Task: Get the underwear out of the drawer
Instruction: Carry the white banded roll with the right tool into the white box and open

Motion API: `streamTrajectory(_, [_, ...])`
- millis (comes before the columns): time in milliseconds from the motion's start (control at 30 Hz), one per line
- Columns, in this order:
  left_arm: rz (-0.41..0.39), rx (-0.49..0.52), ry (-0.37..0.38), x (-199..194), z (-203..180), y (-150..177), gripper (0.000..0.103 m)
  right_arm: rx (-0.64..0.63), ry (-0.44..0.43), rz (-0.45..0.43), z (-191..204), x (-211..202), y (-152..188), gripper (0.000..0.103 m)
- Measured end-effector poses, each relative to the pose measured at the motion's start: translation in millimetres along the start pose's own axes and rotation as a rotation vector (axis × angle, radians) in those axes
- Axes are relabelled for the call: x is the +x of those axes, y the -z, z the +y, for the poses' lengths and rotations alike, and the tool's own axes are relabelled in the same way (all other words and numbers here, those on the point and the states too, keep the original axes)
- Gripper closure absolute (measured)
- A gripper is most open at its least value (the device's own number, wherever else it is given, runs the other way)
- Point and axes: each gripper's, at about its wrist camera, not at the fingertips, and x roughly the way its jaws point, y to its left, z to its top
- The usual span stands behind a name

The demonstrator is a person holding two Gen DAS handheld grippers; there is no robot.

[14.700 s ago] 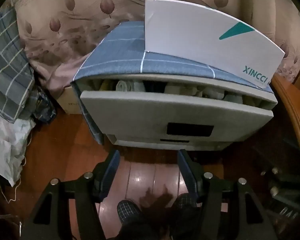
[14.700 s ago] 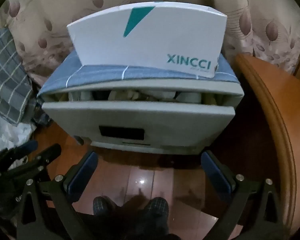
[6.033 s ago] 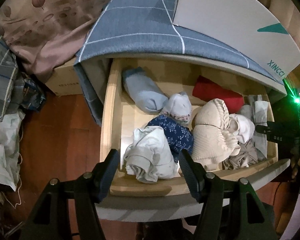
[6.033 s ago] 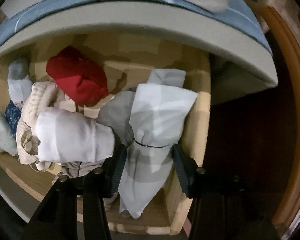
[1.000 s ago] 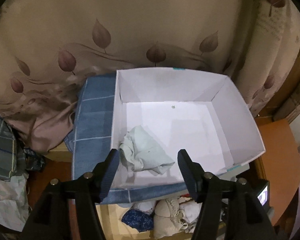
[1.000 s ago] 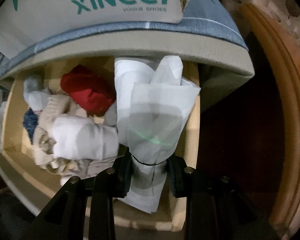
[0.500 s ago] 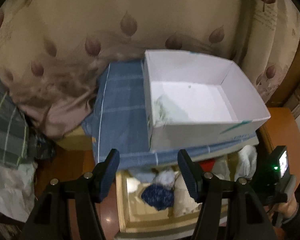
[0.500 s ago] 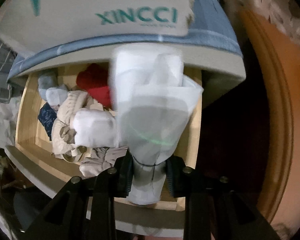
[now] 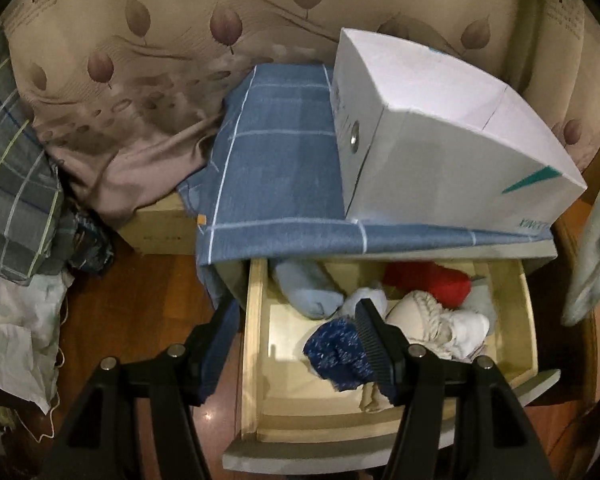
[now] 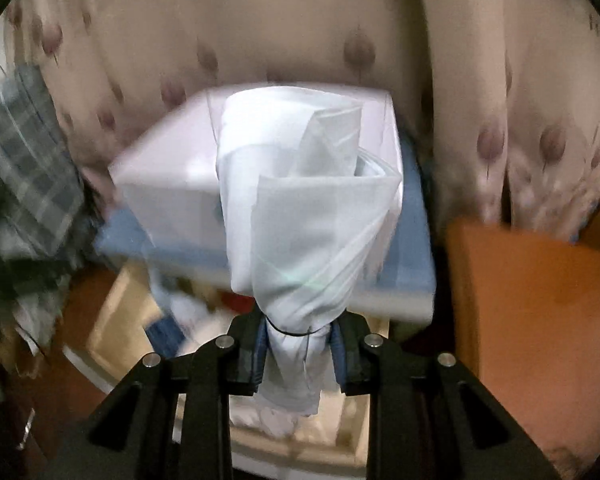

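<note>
The wooden drawer (image 9: 254, 344) stands pulled out, holding several rolled garments: a light blue one (image 9: 306, 290), a navy patterned one (image 9: 334, 350), a red one (image 9: 432, 284), a cream knit one (image 9: 418, 318) and a white one (image 9: 470, 326). My left gripper (image 9: 296, 344) hangs open above the drawer's left front part, nothing between its fingers. My right gripper (image 10: 300, 340) is shut on a pale white-grey folded underwear (image 10: 304, 216), lifted in front of the white shoe box (image 10: 168, 184). That garment shows blurred at the right edge (image 9: 594, 256) of the left wrist view.
The white shoe box (image 9: 440, 148) sits on a blue checked cloth (image 9: 280, 168) over the cabinet top. A leaf-patterned curtain (image 9: 148, 60) hangs behind. Plaid fabric (image 9: 8, 184) and crumpled plastic (image 9: 16, 344) lie at the left. An orange-brown wooden surface (image 10: 528, 304) stands at the right.
My right gripper has risen out of the drawer with the pale underwear, up to the shoe box's level. My left gripper has come down from over the box toward the drawer.
</note>
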Motion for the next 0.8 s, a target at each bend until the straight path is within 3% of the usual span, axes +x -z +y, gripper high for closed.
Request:
streamTrajectory(133, [0.011,-0.020,0.007,11,5,10,0.041,0.039,-0.005,-0.116,3,-21,-57,0.078])
streamTrajectory(233, [0.009,-0.025,-0.008,18,7,16,0.041,0.054,0.008,-0.144,2,-13,-100,0.077])
streamTrajectory(433, [0.034,-0.033,-0.018,29,16,24,0.041,0.079,0.063,0.014,-4,59,-146,0.076])
streamTrajectory(633, [0.062,-0.066,0.012,41,25,24,0.041,0.076,0.107,0.225,-3,140,-138,0.075])
streamTrajectory(800, [0.078,-0.065,0.014,52,22,23,0.041,0.098,0.123,0.309,-6,172,-125,0.070])
